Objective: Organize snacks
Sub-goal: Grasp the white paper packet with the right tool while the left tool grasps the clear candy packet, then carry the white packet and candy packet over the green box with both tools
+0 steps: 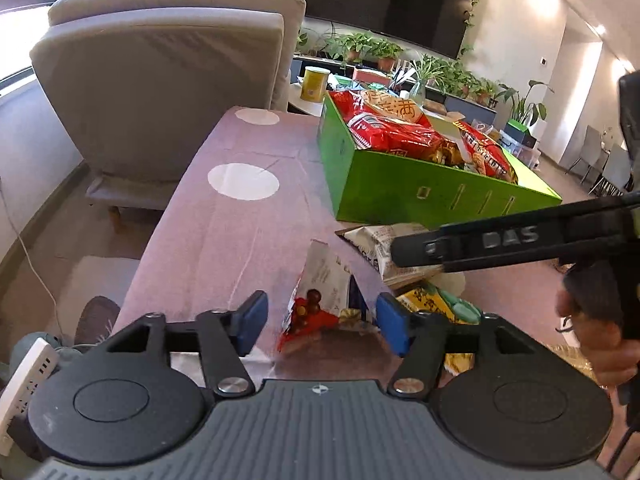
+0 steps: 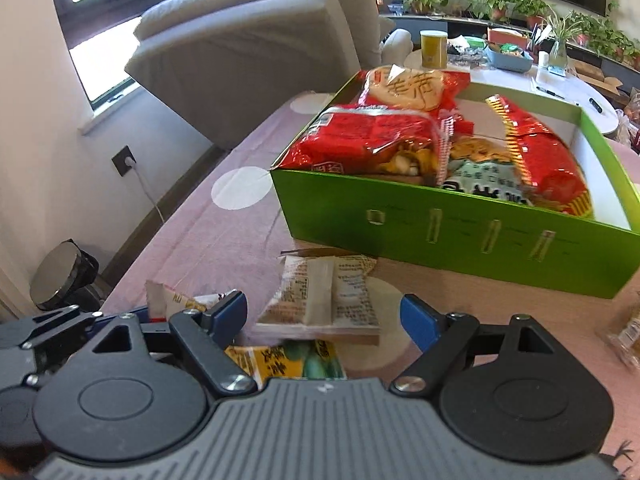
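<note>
Between the two blue pads of the left tool (image 1: 322,322), which stand wide apart and hold nothing, a small red and white snack bag (image 1: 316,300) stands half upright on the pink tabletop (image 1: 224,240). I judge that this bag is very light, soft and crinkly, with round pieces inside that could break; the best place to take it is the flat sealed top edge, not the filled belly. Its lower part is hidden behind the tool body. To the right lies a white packet (image 1: 380,246), partly covered by the right tool (image 1: 416,254), which comes in from the side; from this view I cannot tell how far that one is open. A yellow and green packet (image 1: 436,300) lies beside it, cut off by the blue pad. Further away stands the green box (image 1: 420,196), already filled with red bags. From the right wrist, the right tool (image 2: 324,316) is seen wide open and empty, and the white packet (image 2: 324,300) lies flat between its pads, near the box wall (image 2: 460,232). It looks thin, light and slippery, so a grip across its short edges seems safest. The print is blurred and I cannot read it. The yellow and green packet (image 2: 288,360) is mostly hidden under the tool.
</note>
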### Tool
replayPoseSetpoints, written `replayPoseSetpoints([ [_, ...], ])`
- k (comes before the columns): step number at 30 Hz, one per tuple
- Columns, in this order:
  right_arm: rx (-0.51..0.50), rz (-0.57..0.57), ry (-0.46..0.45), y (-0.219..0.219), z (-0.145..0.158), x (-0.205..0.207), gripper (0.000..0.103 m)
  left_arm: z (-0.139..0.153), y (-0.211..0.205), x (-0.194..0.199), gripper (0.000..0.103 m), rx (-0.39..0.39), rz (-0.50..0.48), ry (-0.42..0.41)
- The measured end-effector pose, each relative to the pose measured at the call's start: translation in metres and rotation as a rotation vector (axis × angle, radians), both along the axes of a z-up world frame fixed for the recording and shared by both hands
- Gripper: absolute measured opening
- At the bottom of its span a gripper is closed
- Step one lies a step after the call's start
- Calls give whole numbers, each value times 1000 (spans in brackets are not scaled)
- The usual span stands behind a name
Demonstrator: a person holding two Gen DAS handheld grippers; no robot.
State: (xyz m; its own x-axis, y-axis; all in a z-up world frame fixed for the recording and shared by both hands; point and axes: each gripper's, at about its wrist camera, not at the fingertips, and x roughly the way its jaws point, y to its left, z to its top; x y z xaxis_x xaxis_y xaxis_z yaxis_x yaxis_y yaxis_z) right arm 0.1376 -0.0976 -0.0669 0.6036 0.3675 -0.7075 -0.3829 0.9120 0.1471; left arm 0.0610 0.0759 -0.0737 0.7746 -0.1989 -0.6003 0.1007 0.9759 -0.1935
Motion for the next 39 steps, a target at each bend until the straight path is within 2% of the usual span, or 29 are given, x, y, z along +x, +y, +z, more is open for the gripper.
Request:
replayPoseSetpoints([
  [8, -47, -43, 27, 15, -8, 12, 66, -9, -5, 12, 58, -2, -13, 13],
  [11, -67, -47, 41, 18, -12, 13, 66, -10, -5, 13, 46, 1, -19, 9],
  [15, -69, -27, 28, 20, -11, 9, 65, -9, -5, 12, 43, -2, -11, 10],
  [19, -15, -23, 7, 8, -3, 1, 57, -4, -3, 8, 42, -26, -10, 5],
  [23, 18, -14, -25, -4, 8, -9, 57, 7, -6, 2, 39, -9, -9, -29],
  [25, 39, -13, -40, -11, 13, -15, 57, 15, -9, -1, 34, -10, -16, -45],
  [31, 118, -37, -65, -34, 26, -21, 57, 28, -23, -4, 34, 28, -42, -74],
  [32, 125, -43, -70, -38, 27, -22, 57, 28, -25, -4, 36, 39, -39, -71],
  [33, 131, -49, -75, -42, 28, -23, 57, 28, -26, -4, 48, 46, -25, -72],
  [34, 139, -58, -78, -47, 29, -24, 57, 27, -25, -4, 68, 49, -8, -69],
  [35, 146, -66, -80, -51, 29, -25, 57, 26, -23, -5, 75, 52, 13, -67],
  [36, 153, -74, -81, -55, 29, -25, 57, 25, -21, -6, 79, 56, 31, -68],
  [39, 177, -100, -78, -68, 29, -25, 57, 20, -16, -9, 79, 88, 45, -42],
])
